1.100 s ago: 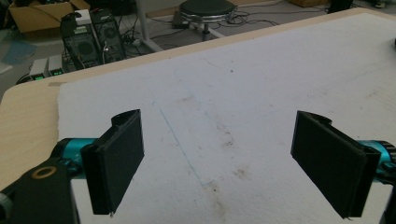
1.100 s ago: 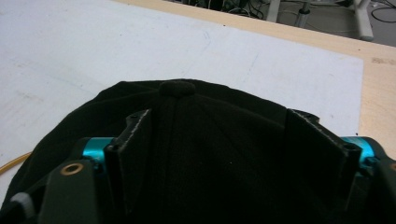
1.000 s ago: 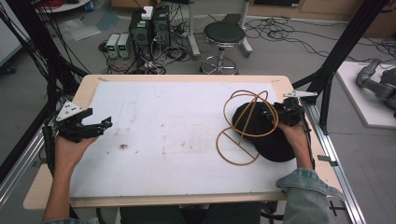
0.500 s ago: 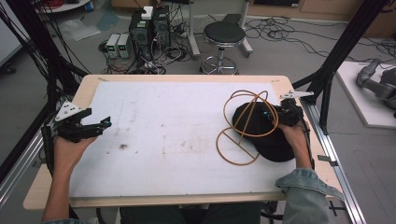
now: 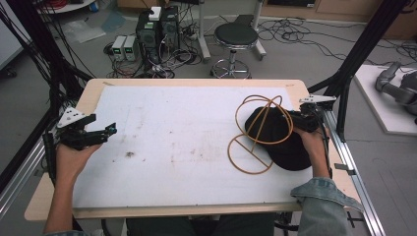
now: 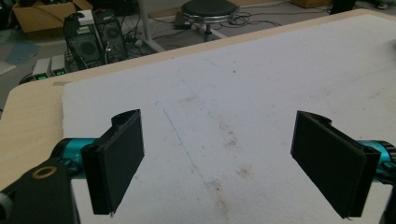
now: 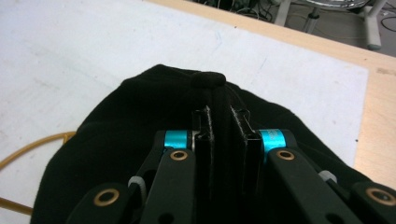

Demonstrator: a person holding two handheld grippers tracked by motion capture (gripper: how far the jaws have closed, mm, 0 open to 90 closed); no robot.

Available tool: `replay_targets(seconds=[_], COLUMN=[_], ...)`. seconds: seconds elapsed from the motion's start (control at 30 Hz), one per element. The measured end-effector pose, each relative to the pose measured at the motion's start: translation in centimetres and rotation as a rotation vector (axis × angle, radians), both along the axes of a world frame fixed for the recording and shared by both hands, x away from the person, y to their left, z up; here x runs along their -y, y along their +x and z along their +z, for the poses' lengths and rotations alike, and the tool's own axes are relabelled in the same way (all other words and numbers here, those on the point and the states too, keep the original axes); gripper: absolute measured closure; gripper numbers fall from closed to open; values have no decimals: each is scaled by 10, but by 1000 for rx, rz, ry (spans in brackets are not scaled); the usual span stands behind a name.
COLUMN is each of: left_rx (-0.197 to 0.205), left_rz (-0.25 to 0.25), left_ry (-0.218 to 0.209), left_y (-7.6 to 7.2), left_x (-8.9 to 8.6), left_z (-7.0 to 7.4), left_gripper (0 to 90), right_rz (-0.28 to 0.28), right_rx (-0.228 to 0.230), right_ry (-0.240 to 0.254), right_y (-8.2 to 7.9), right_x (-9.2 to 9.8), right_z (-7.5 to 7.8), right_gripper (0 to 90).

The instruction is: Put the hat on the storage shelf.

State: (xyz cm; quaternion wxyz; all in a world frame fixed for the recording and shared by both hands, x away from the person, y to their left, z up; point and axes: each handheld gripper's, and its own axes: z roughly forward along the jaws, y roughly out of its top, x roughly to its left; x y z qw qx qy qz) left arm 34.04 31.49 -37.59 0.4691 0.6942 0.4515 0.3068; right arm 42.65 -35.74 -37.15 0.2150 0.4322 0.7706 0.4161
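A black cloth (image 5: 287, 142) lies at the table's right side, with a tan hoop of thin loops (image 5: 255, 142) lying over its left part. My right gripper (image 5: 295, 120) rests on the cloth's far right edge. In the right gripper view its jaws are shut on a raised fold of the black cloth (image 7: 140, 116), pinched at the gripper (image 7: 225, 123). My left gripper (image 5: 105, 130) hovers at the table's left edge, held by a hand. The left gripper (image 6: 219, 158) stands wide open over the bare white mat with nothing between its pads (image 6: 121, 158).
The white mat (image 5: 172, 147) covers the wooden table (image 5: 93, 88) and carries a few brown stains (image 5: 130, 154). Black frame posts (image 5: 361, 49) stand at both sides. A stool (image 5: 236, 37) and computer boxes (image 5: 157, 24) sit on the floor beyond the far edge.
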Motion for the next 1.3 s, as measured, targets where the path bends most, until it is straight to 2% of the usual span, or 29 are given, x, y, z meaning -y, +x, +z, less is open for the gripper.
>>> replay_targets(seconds=[0.43,0.67,0.9,1.07,1.3], left_rx=[1,3,3,6,4], left_rz=[3,3,5,7,9], left_ry=[-2,-2,-5,-8,-10], left_y=[-1,-1,-2,-2,-1], left_x=[-2,-2,-4,-5,-6], left_z=[1,1,1,2,1], left_gripper=[175,176,176,175,176], right_rz=[-30,-56,-64,-56,-63], right_rx=[71,108,153,163,202], right_ry=[20,53,84,82,84], right_y=[-8,-14,-21,-22,-23], right_x=[8,17,24,26,35], right_z=[17,25,37,46,65], right_gripper=[825,825,826,826,826])
